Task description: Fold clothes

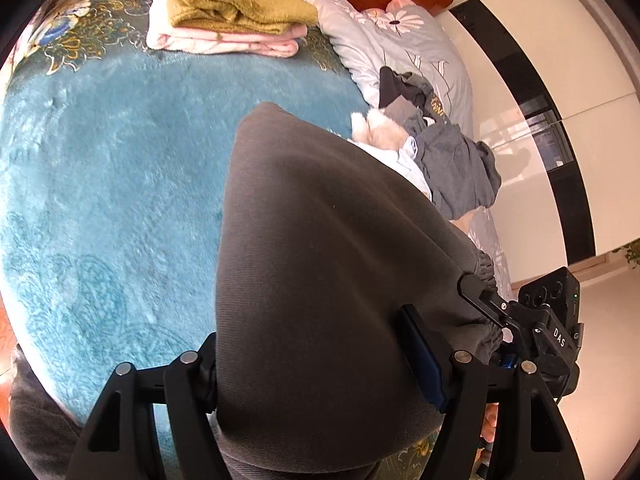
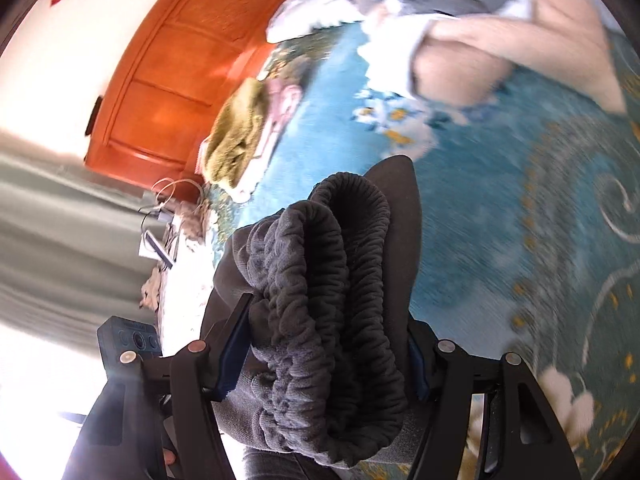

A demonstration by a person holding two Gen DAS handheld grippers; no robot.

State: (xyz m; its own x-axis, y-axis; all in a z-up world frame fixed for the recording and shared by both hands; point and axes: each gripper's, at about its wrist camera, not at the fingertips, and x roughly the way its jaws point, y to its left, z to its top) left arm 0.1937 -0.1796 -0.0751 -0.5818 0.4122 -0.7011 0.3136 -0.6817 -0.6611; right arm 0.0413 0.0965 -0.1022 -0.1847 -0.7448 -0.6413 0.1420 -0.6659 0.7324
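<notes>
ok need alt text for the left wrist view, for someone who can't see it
The left gripper is clamped on a dark grey-brown garment lifted over a teal bedspread; the right gripper grips its elastic edge. Behind are a folded olive and pink stack and an unfolded clothes pile.

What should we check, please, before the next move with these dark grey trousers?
1. Left gripper grips the trousers: ok, cloth fills the jaws.
2. Right gripper grips the bunched waistband: ok.
3. Both grippers share one garment: ok, the right one shows beside the left at the elastic edge.
4. Open blanket to lay it on: ok.
5. Folded stack out of the way: ok, at the far end.
6. Trousers hanging flat, untwisted: cannot tell, the cloth hides its lower part.
</notes>
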